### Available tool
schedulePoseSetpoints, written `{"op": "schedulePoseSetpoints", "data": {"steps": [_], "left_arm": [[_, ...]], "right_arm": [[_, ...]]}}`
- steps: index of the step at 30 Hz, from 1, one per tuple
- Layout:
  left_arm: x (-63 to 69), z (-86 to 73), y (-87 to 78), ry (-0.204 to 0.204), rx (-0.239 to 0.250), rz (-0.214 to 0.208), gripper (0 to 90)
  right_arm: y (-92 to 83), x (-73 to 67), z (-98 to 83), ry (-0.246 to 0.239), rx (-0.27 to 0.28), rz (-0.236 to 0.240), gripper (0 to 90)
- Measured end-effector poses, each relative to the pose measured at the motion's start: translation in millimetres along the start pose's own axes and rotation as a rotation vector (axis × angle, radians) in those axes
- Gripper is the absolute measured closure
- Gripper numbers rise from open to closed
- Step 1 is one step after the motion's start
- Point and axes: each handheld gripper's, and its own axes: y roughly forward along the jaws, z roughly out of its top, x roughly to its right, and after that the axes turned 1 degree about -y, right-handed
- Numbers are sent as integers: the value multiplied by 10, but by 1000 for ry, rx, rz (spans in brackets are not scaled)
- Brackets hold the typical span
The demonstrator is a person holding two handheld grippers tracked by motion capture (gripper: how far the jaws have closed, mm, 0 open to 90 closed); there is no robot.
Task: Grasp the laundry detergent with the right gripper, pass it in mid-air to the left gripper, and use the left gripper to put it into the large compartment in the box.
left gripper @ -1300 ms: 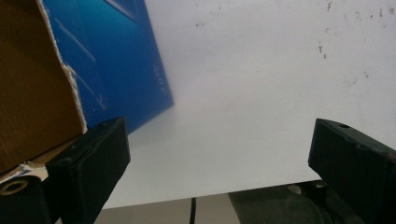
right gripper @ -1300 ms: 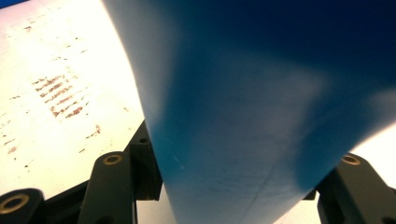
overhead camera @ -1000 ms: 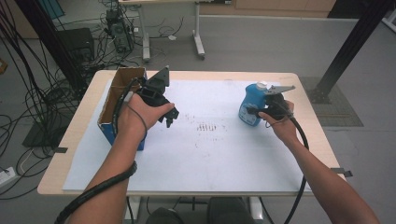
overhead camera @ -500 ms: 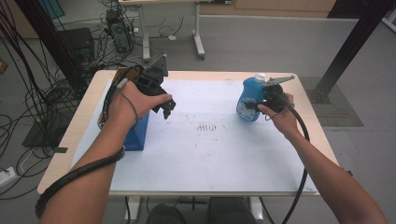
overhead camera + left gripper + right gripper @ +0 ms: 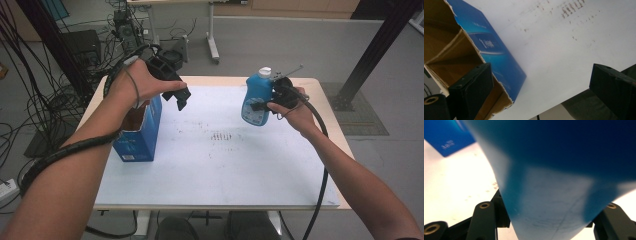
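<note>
An open-topped blue carton (image 5: 140, 131) with a brown inside stands on the left of the white-covered table (image 5: 225, 165). My left gripper (image 5: 178, 96) hovers above the carton's top right edge, open and holding nothing. In the left gripper view its jaws (image 5: 541, 69) stand wide apart, with the carton (image 5: 496, 50) below at the left. My right gripper (image 5: 258, 104) is shut on a blue bottle (image 5: 255, 87) with a white cap, held upright above the table's back right. The bottle's blue and white body (image 5: 554, 182) sits between the right gripper's jaws (image 5: 549, 216).
The white sheet bears faint dark marks (image 5: 222, 136) at its middle. Cables and dark equipment (image 5: 60, 55) crowd the floor at the left. Another table's legs (image 5: 212, 35) stand behind, and a black post (image 5: 380, 50) rises at the right.
Both hands have risen. The left gripper has come up off the carton's side to above its top. The right gripper has lifted the bottle and carried it slightly left.
</note>
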Motion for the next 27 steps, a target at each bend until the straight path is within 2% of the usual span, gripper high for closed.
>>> {"op": "schedulePoseSetpoints", "data": {"steps": [1, 2, 5, 6, 9, 10, 12, 17, 18, 19, 23, 24, 27], "left_arm": [[1, 30, -58, 26, -4, -7, 58], [1, 30, -58, 26, -4, -7, 58], [7, 90, -194, 87, 13, 2, 57], [7, 90, -194, 87, 13, 2, 57], [37, 130, -310, 153, 34, 17, 57], [37, 130, -310, 153, 34, 17, 58], [66, 153, -386, 202, 68, 10, 58], [148, 168, -472, 297, 97, 24, 60], [148, 168, -472, 297, 97, 24, 61], [171, 173, -497, 322, 106, 17, 61], [209, 168, -521, 370, 108, 16, 61], [209, 168, -521, 370, 108, 16, 61], [220, 155, -529, 399, 99, 14, 61]], "right_arm": [[12, -24, 31, -9, -2, 10, 434], [24, -52, 63, -21, -5, 19, 434], [52, -148, 164, -57, -11, 42, 434], [59, -177, 198, -65, -14, 52, 434], [78, -256, 290, -105, -15, 78, 434], [78, -256, 290, -105, -15, 78, 434], [117, -360, 373, -138, -14, 117, 434], [190, -516, 484, -194, -27, 164, 434], [205, -543, 503, -201, -27, 174, 434], [221, -569, 520, -209, -25, 184, 434], [289, -670, 582, -252, -21, 223, 434], [289, -670, 582, -252, -21, 223, 434], [351, -758, 626, -293, -11, 262, 434]]}}
